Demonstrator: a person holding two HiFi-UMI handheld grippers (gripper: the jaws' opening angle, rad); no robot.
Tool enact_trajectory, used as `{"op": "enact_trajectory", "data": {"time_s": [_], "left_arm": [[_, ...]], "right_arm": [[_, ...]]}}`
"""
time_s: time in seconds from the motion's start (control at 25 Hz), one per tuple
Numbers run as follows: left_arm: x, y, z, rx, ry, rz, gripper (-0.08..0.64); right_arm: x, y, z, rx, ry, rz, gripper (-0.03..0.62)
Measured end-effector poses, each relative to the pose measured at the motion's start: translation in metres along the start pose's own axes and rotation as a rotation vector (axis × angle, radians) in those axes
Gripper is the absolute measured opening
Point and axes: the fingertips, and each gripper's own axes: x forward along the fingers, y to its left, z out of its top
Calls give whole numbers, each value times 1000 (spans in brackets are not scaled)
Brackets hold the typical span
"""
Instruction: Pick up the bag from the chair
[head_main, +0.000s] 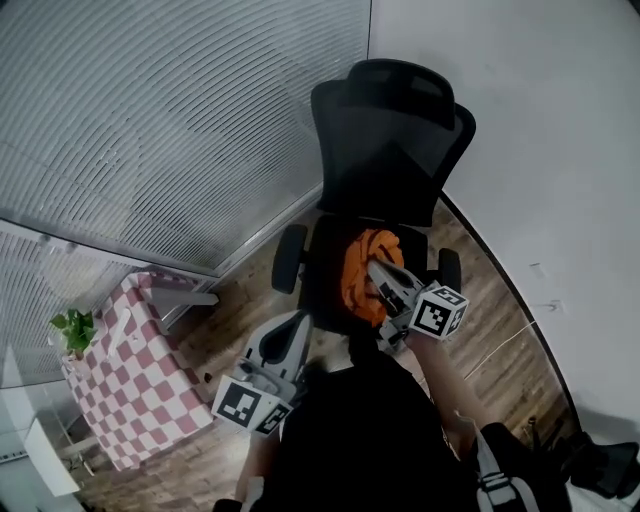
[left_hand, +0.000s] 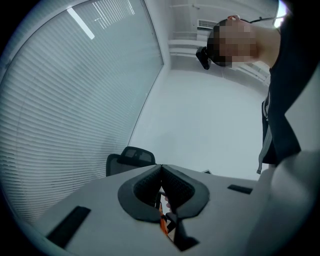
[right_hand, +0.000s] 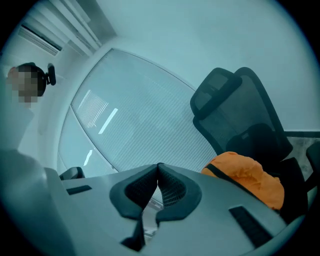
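An orange bag (head_main: 362, 275) with black straps lies on the seat of a black office chair (head_main: 390, 140). My right gripper (head_main: 380, 270) hangs right above the bag; whether it touches the fabric I cannot tell. Its jaws are shut, with nothing seen between them. In the right gripper view the bag (right_hand: 247, 176) lies low to the right of the shut gripper (right_hand: 159, 164), with the chair back (right_hand: 235, 110) behind it. My left gripper (head_main: 298, 322) is held lower, off the seat's left front corner, also shut (left_hand: 161, 166) and holding nothing.
A table with a pink and white checked cloth (head_main: 140, 375) stands at the left, with a small green plant (head_main: 74, 328) at its far end. Window blinds (head_main: 170, 110) fill the left wall. A white cable (head_main: 512, 340) runs over the wooden floor at the right.
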Motion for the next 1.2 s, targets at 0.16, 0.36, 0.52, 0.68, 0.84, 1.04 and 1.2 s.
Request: {"op": "enact_trajectory", "data": {"time_s": [0.16,0.36,0.52,0.68,0.84,1.04,1.2], "left_arm": [[-40,11,0,1,-5,-20,32],[-90,17,-5,-9,-14,-38,32],[-126,16,-13,-24,-6,-78,32],[-156,16,-28,-47,10,-129,32],[-175,8,-46,-66,40,-193,32],[-188,-13,-54,-55,61,-259,32],[-192,-39,-54,-34,60,-304,32]], "right_arm": [[-11,28,2,4,-98,-25,23],[-27,70,-16,29,-177,-24,23],[-43,102,-35,55,-253,-29,23],[-61,135,-54,50,-313,-43,23],[-87,169,-74,19,-342,-55,23],[-122,206,-94,-44,-379,-70,23],[-155,231,-103,2,-424,-14,23]]}}
